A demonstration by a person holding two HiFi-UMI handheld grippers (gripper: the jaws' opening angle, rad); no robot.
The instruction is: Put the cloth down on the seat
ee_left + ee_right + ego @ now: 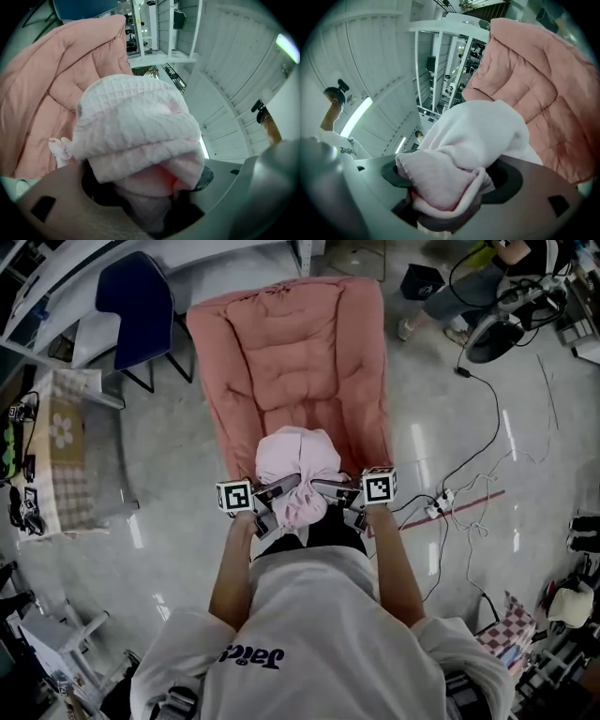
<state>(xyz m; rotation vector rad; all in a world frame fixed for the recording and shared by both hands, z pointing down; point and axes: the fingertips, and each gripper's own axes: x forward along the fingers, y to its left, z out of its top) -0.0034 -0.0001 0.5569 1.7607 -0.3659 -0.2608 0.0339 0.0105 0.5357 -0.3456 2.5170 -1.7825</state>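
A bundled pale pink waffle cloth [296,470] hangs between my two grippers, over the near end of the salmon-pink cushioned seat [291,352]. My left gripper [270,498] is shut on the cloth's left side, where folds of cloth [136,136] bulge out of its jaws. On the right, my right gripper [330,493] is shut on the other side, and a wad of cloth [454,173] fills its jaws. The seat [33,89] lies past the cloth in the left gripper view, and the seat [539,89] shows to the right in the right gripper view.
A dark blue chair [141,301] stands left of the seat. A low table with a checked cover [66,446] is at the far left. Cables and a power strip [441,504] lie on the floor to the right. A seated person's leg [450,296] shows at top right.
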